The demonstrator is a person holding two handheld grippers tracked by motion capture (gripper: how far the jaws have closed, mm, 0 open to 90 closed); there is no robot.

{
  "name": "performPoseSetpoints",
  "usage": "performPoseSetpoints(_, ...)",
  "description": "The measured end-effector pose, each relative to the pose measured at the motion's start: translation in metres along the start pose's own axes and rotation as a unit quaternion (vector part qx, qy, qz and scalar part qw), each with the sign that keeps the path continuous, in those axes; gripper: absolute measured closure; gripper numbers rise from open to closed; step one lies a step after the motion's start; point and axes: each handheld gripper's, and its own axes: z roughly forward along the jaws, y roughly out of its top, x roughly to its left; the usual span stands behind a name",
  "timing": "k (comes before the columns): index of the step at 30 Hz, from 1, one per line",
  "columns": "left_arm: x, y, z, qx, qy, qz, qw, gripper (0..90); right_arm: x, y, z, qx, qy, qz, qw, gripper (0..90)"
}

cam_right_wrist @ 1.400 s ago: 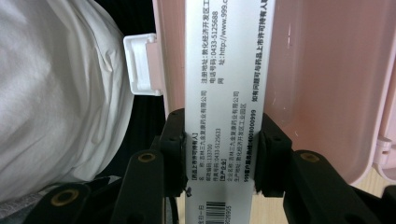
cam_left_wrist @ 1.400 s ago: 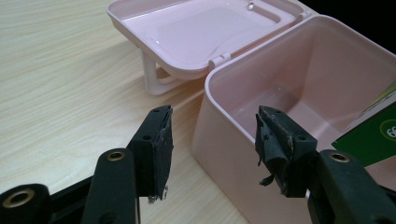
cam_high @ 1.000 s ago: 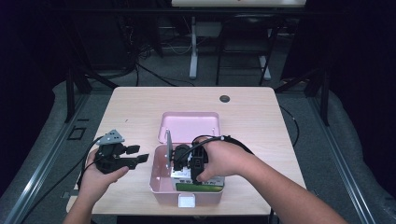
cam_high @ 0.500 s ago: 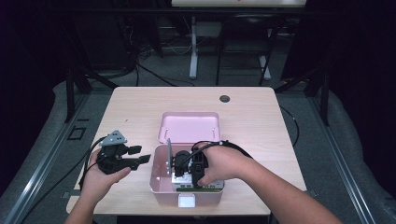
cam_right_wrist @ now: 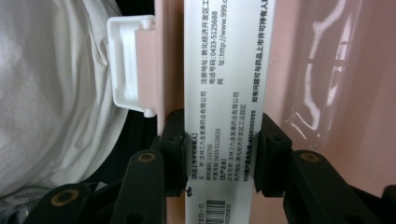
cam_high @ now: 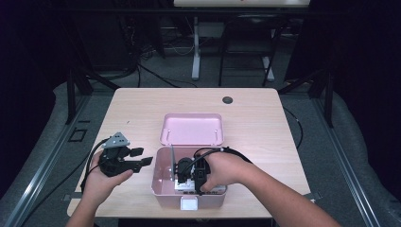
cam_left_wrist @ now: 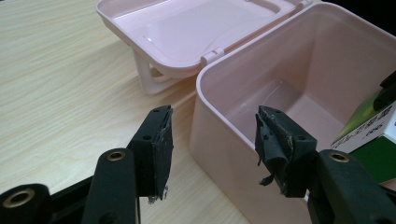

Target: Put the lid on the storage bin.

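An open pink box (cam_high: 160, 182) sits near the table's front edge, its lid (cam_high: 191, 128) folded back flat behind it. My right gripper (cam_high: 187, 176) reaches down inside the box, shut on a white carton (cam_high: 182, 186) with black print. In the right gripper view the pads (cam_right_wrist: 173, 149) press both sides of the carton (cam_right_wrist: 224, 70), which stands close to the box's pink wall (cam_right_wrist: 345, 93). My left gripper (cam_high: 143, 156) hovers just left of the box, open and holding nothing. Its view looks past the open gripper (cam_left_wrist: 212, 140) at the box's corner (cam_left_wrist: 219, 112), the lid (cam_left_wrist: 196, 28) and a green-and-white carton corner (cam_left_wrist: 369, 126).
A white latch (cam_high: 190, 204) sits on the box's front wall and also shows as the latch (cam_right_wrist: 128, 65) in the right gripper view, beside white cloth (cam_right_wrist: 51, 93). A small dark round spot (cam_high: 228, 100) marks the far side of the table (cam_high: 118, 113).
My right hand has sunk lower into the pink box with the carton still gripped. The left hand and its gripper have stayed where they were.
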Motion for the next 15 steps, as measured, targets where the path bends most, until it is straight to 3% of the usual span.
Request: performPoseSetpoints(15,-0.0011,0.0004,-0.0001,-0.002,0.0,0.001,1.0,46.5,-0.0065,-0.0019,0.0085,0.0,0.002,0.005,1.0,61.6)
